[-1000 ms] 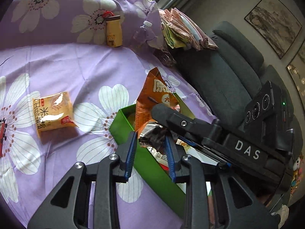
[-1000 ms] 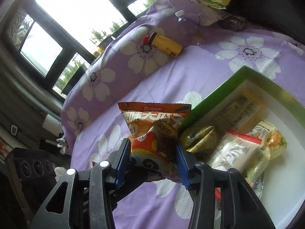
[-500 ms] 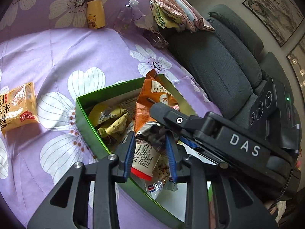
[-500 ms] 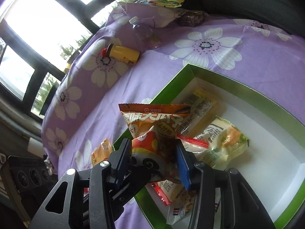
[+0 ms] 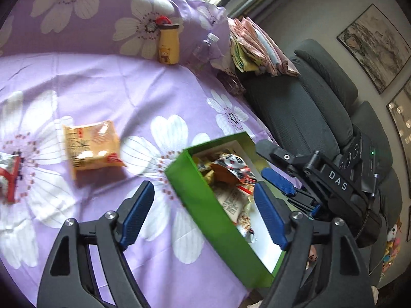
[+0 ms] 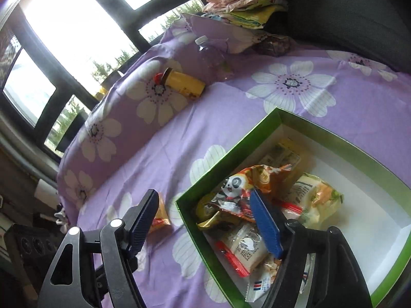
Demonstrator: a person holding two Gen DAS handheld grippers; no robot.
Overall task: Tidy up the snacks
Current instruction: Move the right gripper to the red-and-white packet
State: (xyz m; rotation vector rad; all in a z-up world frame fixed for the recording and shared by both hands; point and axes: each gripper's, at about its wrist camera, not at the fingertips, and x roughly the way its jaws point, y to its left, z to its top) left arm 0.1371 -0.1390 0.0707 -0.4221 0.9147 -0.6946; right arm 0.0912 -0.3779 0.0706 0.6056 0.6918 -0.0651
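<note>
The orange panda snack bag point(image 6: 246, 187) lies loose in the green box point(image 6: 226, 154), on top of several other wrapped snacks. My right gripper point(image 6: 204, 224) hangs over the box's near corner. Its jaws are opening, and the pads touch nothing. In the left wrist view the bag point(image 5: 231, 166) shows inside the box point(image 5: 226, 236). My left gripper point(image 5: 204, 214) straddles the box's near wall, jaws opening with no snack between them. The right gripper point(image 5: 263, 159) reaches in from the right. A yellow snack pack point(image 5: 92, 147) lies on the purple flowered cloth left of the box.
A red and silver packet point(image 5: 7, 177) lies at the cloth's left edge. A yellow bottle point(image 5: 168, 43) and a clear water bottle point(image 5: 205, 48) stand at the back. Folded cloths point(image 5: 257, 48) are stacked on a dark grey sofa point(image 5: 308, 107) to the right.
Both grippers went from shut on the orange bag to open, and the bag dropped into the green box. The left gripper drew back towards the left, off the box.
</note>
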